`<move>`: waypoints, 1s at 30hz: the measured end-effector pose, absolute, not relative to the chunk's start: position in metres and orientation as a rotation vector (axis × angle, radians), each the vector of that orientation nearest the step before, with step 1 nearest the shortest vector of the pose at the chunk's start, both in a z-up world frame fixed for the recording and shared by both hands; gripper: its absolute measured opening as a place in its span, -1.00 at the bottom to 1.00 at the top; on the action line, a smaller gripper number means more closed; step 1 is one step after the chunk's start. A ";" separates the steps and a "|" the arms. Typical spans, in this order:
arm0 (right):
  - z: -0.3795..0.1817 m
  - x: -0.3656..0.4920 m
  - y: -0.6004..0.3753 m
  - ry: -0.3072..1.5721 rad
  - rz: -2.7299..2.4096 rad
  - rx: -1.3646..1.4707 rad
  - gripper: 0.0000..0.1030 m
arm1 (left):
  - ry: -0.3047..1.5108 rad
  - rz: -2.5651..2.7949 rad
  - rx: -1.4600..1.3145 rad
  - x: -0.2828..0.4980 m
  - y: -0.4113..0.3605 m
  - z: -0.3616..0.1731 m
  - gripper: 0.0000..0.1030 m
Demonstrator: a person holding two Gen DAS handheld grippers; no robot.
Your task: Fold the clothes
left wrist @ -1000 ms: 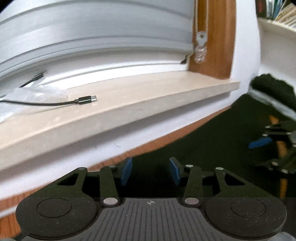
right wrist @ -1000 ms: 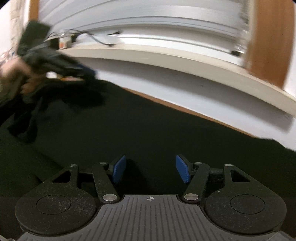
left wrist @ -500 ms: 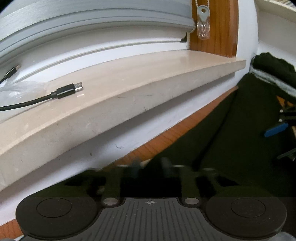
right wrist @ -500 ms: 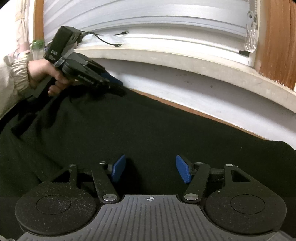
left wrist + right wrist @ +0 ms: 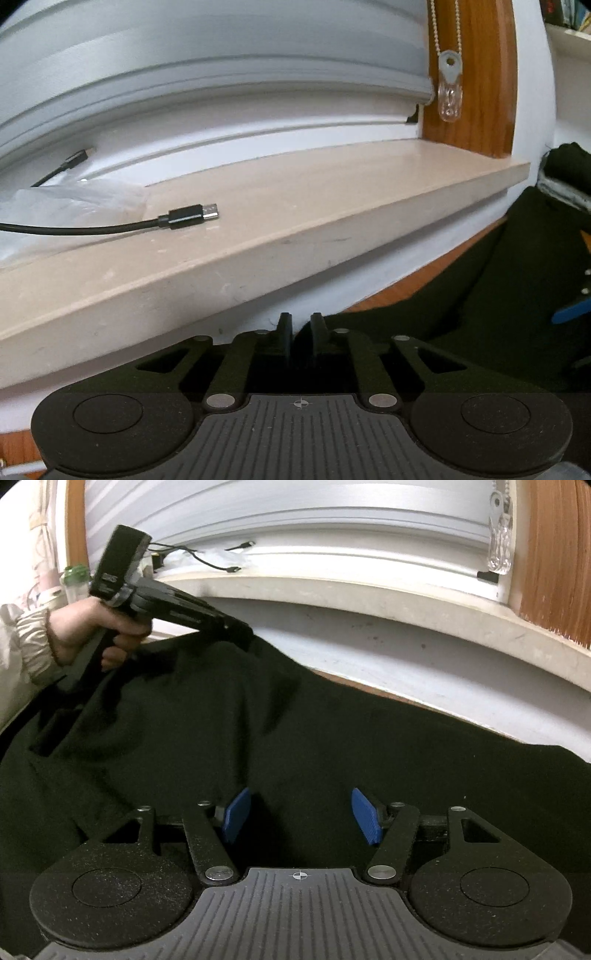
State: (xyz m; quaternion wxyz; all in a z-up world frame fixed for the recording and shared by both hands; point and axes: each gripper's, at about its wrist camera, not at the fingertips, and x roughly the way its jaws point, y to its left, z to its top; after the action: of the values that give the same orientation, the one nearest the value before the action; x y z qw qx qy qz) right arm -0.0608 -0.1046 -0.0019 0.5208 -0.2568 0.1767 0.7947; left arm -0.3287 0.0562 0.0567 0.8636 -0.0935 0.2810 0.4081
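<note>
Left wrist view: the left hand-held gripper [image 5: 301, 332] points slightly downward toward a pale window sill [image 5: 332, 206]. Its jaws stand close together with a narrow gap, having just been opening after a full close, and a raised edge of the black garment [image 5: 480, 295] sits between the tips; whether the pads press it cannot be told. A black cable plug [image 5: 188, 216] lies on the sill beside crinkled clear plastic [image 5: 74, 199], and a blind-cord weight [image 5: 450, 92] hangs at the right. Right wrist view: the right hand-held gripper [image 5: 301, 819] is spread wide, its blue pads [image 5: 236, 819] hovering over the black garment, which is spread across the wooden desk [image 5: 332, 675] under the sill. At the upper left a hand [image 5: 92, 627] grips the left hand-held gripper, whose tip meets a lifted peak of the cloth.
</note>
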 end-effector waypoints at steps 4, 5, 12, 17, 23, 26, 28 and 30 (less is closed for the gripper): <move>-0.002 -0.059 -0.105 0.427 1.906 -0.613 0.19 | 0.580 0.867 -0.169 -0.327 0.032 0.066 -0.09; -0.002 -0.058 -0.105 0.429 1.907 -0.611 0.19 | 0.578 0.858 -0.170 -0.327 0.023 0.066 -0.08; 0.009 -0.054 -0.112 0.415 1.887 -0.628 0.16 | 0.586 0.787 -0.164 -0.326 -0.030 0.057 0.11; 0.016 -0.031 -0.126 0.413 1.827 -0.595 0.16 | 0.630 0.724 -0.167 -0.323 -0.055 0.041 0.11; 0.015 -0.043 -0.129 0.426 1.849 -0.545 0.16 | 0.643 0.691 -0.166 -0.320 -0.075 0.022 0.11; 0.019 -0.072 -0.128 0.381 1.882 -0.561 0.16 | 0.646 0.679 -0.153 -0.314 -0.084 0.021 0.11; 0.020 -0.092 -0.126 0.380 1.911 -0.575 0.16 | 0.643 0.673 -0.166 -0.315 -0.088 0.021 0.11; 0.020 -0.110 -0.125 0.384 1.936 -0.596 0.14 | 0.637 0.674 -0.194 -0.318 -0.089 0.021 0.11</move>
State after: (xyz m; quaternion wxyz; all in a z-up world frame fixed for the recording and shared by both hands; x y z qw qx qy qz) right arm -0.1104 -0.1247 0.0204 0.5141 -0.2478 0.1598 0.8054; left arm -0.3178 -0.0890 0.0212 0.8900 -0.0934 0.3065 0.3244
